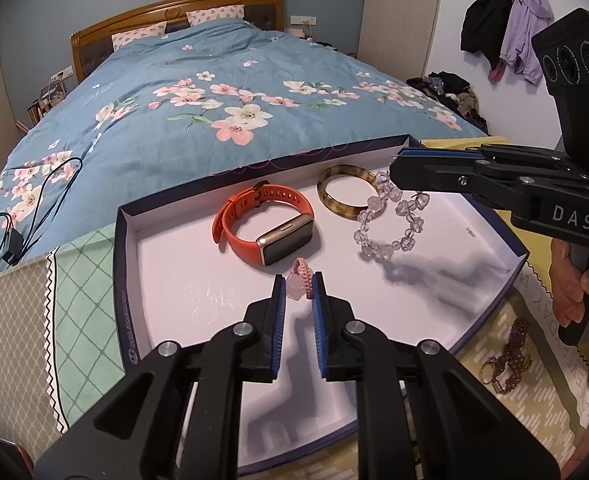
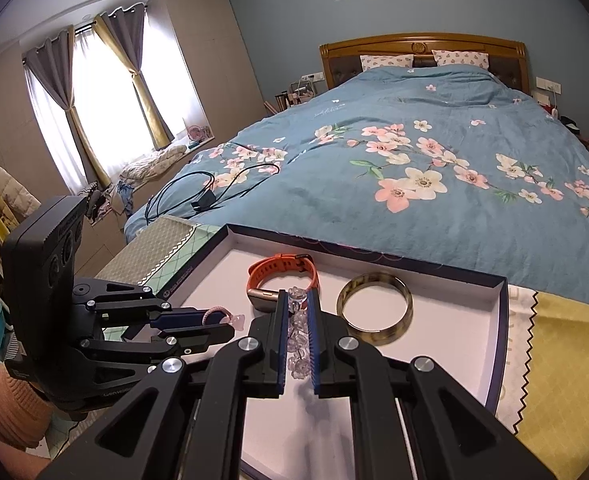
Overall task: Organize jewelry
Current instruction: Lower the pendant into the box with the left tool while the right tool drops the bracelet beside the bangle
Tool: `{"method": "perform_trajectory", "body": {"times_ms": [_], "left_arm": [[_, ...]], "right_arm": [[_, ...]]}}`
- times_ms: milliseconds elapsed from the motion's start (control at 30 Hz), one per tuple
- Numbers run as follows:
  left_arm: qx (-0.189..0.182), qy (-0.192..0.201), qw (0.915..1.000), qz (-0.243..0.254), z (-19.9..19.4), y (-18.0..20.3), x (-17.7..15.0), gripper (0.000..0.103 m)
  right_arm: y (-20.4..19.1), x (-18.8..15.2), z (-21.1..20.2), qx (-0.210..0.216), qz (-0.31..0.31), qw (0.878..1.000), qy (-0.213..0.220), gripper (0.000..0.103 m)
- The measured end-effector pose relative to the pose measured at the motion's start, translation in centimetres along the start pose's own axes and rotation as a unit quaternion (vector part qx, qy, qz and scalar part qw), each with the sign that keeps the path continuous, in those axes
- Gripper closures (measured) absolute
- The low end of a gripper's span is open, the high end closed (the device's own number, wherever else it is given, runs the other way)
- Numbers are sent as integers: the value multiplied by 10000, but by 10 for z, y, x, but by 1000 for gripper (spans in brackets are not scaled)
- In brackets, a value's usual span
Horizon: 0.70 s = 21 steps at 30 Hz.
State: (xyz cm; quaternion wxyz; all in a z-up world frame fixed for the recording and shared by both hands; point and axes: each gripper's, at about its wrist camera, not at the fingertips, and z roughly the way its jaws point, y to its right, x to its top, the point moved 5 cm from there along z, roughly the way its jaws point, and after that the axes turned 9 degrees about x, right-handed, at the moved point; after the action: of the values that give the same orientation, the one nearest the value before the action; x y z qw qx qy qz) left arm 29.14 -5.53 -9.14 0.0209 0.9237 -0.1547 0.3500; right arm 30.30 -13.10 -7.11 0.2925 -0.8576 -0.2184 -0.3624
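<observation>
I'm pinching the clear bead bracelet [image 2: 297,340] in my right gripper [image 2: 297,336], dangling it over the white tray [image 2: 474,320], lower middle of frame. My left gripper [image 1: 299,296] is pinching the pink charm bracelet [image 1: 301,280], hovering nearer the tray's front, below the orange watch [image 1: 266,224].

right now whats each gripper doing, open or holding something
Left gripper: shut on the pink stone charm.
Right gripper: shut on the clear bead bracelet.
</observation>
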Motion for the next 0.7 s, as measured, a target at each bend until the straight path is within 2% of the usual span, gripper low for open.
{"method": "perform_trajectory", "body": {"times_ms": [700], "left_arm": [[47, -275, 9996, -22, 27, 0, 0, 89]], "right_arm": [[28, -18, 7, -276, 268, 9989, -281, 95]]}}
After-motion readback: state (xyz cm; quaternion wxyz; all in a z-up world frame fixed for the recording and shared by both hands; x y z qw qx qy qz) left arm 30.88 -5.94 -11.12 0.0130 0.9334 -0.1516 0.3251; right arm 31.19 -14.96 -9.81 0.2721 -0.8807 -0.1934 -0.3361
